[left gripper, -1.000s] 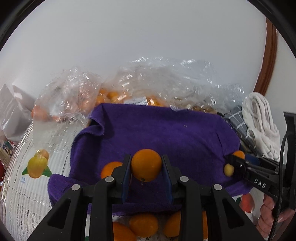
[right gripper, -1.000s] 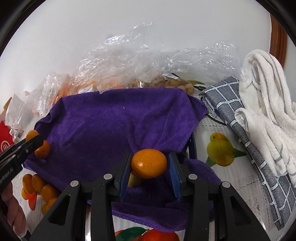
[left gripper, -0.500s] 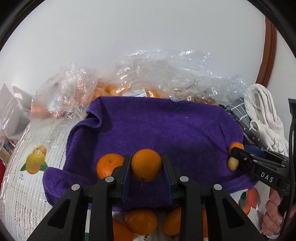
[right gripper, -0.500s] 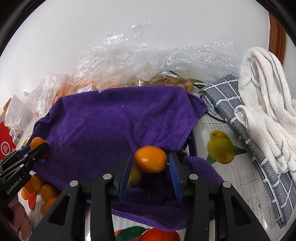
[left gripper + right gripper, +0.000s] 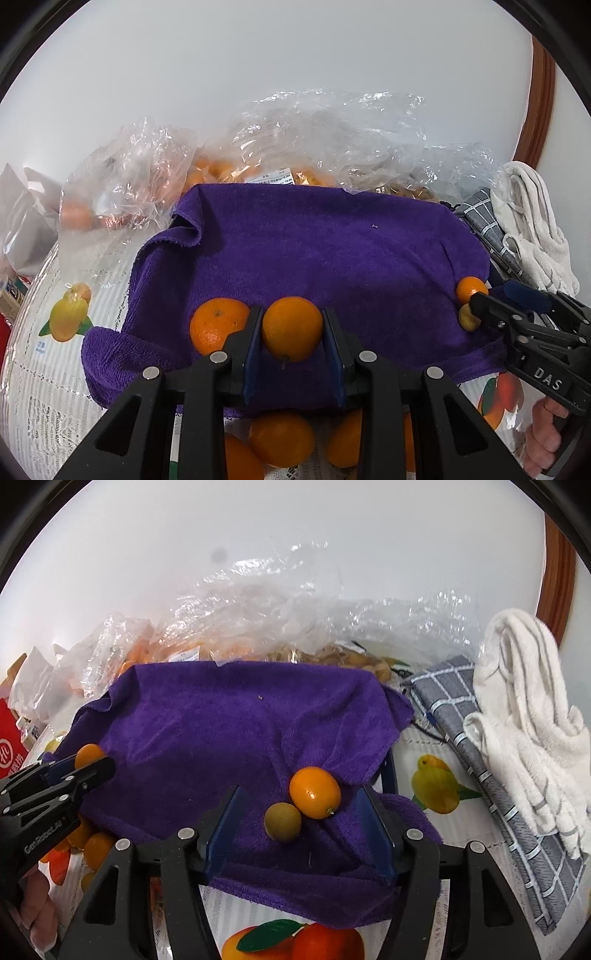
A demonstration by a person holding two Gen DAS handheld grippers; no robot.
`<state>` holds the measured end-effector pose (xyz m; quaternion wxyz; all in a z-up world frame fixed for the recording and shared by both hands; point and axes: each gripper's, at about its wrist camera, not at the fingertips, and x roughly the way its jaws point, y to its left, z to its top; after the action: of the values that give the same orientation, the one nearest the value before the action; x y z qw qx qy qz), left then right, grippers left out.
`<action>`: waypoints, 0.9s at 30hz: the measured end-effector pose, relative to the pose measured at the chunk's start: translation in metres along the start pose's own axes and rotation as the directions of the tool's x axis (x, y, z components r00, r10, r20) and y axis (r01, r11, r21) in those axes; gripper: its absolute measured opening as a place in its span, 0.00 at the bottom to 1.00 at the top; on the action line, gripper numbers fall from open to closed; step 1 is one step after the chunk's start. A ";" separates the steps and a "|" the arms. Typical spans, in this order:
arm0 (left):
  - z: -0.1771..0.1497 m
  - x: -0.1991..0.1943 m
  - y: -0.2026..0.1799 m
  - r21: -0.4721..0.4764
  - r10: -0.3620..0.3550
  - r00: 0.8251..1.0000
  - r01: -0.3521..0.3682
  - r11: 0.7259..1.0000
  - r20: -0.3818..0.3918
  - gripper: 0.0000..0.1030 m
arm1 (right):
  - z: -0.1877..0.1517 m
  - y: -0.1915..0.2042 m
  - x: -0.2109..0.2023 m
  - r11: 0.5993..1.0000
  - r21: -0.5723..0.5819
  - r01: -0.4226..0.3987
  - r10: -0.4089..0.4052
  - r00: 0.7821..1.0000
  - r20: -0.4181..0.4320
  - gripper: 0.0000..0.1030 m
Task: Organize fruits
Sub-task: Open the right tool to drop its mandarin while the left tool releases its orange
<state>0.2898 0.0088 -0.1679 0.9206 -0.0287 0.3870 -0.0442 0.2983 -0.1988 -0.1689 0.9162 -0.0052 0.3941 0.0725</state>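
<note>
Spreading across the middle of both views, the purple towel [image 5: 332, 258] is the sorting ground, draped over something whose dark rim shows at its right edge in the right wrist view. Crinkled plastic bags [image 5: 295, 147] holding more fruit fill the upper part of the frame behind it, and a white towel [image 5: 524, 709] with a grey checked cloth [image 5: 480, 746] lies at the right.

The left gripper [image 5: 292, 334] is clamped on a round orange [image 5: 292, 328], low in the centre of the left wrist view, with a larger mandarin [image 5: 218, 323] resting on the towel just to its left. More oranges [image 5: 280, 439] sit on the tablecloth at the bottom edge.

The right gripper [image 5: 299, 830] stands wide apart and holds nothing; a small orange kumquat [image 5: 314, 792] and a duller yellow-green fruit [image 5: 282, 821] lie touching each other on the towel between its fingers.

To do this step well, I judge the left hand should lower its orange right beside the mandarin, onto flat cloth rather than the fold, and open slowly so nothing rolls. The right hand should back away straight, without nudging the two small fruits.
</note>
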 end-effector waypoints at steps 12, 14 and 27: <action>0.001 -0.010 0.000 -0.005 -0.016 0.999 0.016 1.000 0.038 0.49 | 0.003 -0.018 -0.013 0.992 0.126 -0.022 0.022 1.000 -0.001 0.61; 0.002 -0.018 0.000 0.001 -0.005 0.997 0.005 1.000 0.072 0.51 | 0.003 -0.018 -0.012 0.990 0.133 -0.036 0.040 0.999 -0.027 0.61; 0.007 -0.073 0.010 0.010 0.102 0.977 -0.106 0.994 0.187 0.52 | -0.002 0.014 -0.050 0.992 0.049 -0.115 0.113 0.993 0.046 0.56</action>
<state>0.2447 0.0262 -0.1121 0.9541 -0.0034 0.2995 0.0030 0.2605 -0.1914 -0.1337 0.9187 0.0424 0.3755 0.1146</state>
